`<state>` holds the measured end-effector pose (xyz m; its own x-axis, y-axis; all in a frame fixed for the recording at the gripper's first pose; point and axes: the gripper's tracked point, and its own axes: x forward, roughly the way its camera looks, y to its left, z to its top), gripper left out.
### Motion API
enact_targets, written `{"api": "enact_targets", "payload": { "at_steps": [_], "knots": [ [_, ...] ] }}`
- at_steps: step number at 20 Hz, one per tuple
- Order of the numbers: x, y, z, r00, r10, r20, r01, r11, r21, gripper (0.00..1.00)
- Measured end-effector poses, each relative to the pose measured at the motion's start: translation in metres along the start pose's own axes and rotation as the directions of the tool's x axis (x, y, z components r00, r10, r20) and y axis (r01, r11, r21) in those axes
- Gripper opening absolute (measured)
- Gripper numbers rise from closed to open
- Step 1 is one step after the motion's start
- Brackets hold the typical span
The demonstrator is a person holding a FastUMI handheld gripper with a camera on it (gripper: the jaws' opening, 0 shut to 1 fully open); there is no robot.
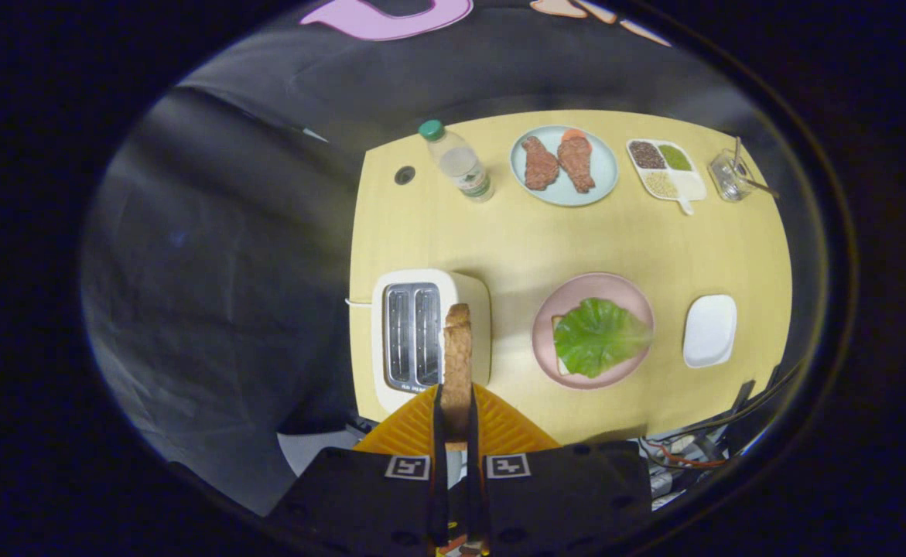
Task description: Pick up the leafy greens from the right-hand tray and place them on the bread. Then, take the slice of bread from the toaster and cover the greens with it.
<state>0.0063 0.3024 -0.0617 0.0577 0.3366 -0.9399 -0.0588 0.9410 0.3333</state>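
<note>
1. The tongs (456,422) were pinching the slice of bread (457,356) edge-on, one finger pressed on each face, with the slice standing upright between them and lifted clear above the toaster (422,336)
2. Both toaster slots looked empty, so the pulling-out part of the second step appeared done
3. The leafy greens (598,336) already lay on the lower bread, a corner of which peeked out at the leaf's left edge, on the pink plate (576,290); the first half of the task seemed complete
4. The white tray (709,330) to the right of the plate held nothing
5. What was left, as I judged it: carry the slice rightward over the plate, lay it flat and release it on the greens
6. The stretch of surface (514,240) between toaster and plate was bare, giving open room for that sideways move
7. The bottle (458,161), blue plate (565,193) with meat, divided dish (665,170) and glass (729,174) stood well apart along the far side
8. The plate sat near the surface's front edge, so an overshoot toward that side could be risky
</note>
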Motion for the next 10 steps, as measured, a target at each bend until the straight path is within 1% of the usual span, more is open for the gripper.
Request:
{"api": "enact_targets", "payload": {
  "at_steps": [2, 5, 8, 10],
  "knots": [
    [-0.006, -0.019, -0.001, 1.0, 0.02, 0.0, -0.02, 0.999, 0.026, 0.12],
    [-0.001, -0.045, -0.003, 0.998, 0.067, -0.016, -0.065, 0.994, 0.087, 0.12],
    [0.018, -0.075, -0.005, 0.993, 0.113, -0.038, -0.106, 0.984, 0.146, 0.12],
    [0.036, -0.094, -0.009, 0.987, 0.145, -0.067, -0.132, 0.978, 0.159, 0.12]
  ]
}}
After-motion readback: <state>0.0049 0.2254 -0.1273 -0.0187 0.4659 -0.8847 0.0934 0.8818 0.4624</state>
